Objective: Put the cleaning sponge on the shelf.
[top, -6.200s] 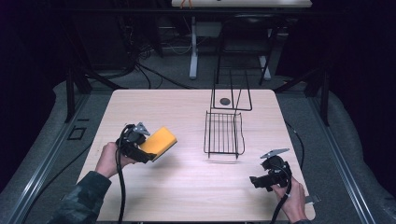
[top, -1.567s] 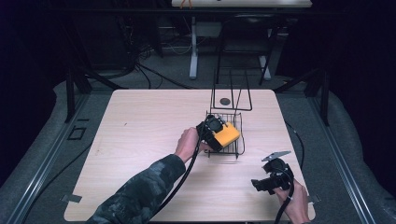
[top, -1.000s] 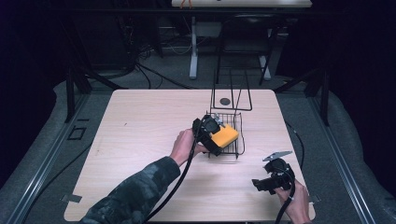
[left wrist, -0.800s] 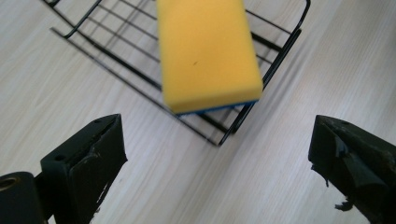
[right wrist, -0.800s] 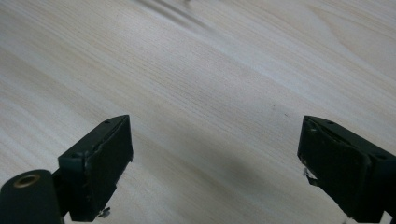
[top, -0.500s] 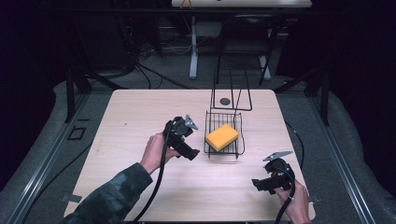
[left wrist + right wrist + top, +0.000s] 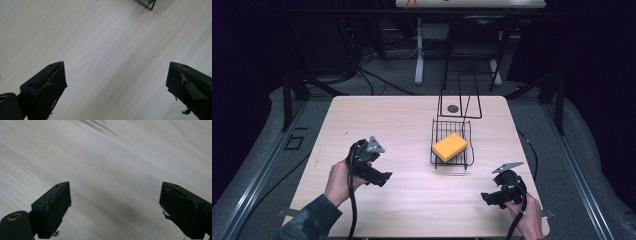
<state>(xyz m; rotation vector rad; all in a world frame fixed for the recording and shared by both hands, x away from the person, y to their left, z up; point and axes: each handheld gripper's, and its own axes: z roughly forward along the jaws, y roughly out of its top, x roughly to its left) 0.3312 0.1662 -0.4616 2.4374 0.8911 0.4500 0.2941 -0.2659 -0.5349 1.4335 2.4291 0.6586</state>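
On the counter (image 7: 412, 120), a yellow sponge (image 7: 450, 146) is lying inside the black wire basket (image 7: 452, 159).
Left tool (image 7: 384, 178) and right tool (image 7: 486, 198) are hovering with jaws spread, gripping nothing, well apart from the basket.

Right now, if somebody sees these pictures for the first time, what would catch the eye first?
The orange sponge stands out most: it lies in the black wire basket at the middle right of the pale wooden table. Next come the two black grippers, both with jaws wide apart over bare wood: the left gripper near the front left and the right gripper at the front right corner.
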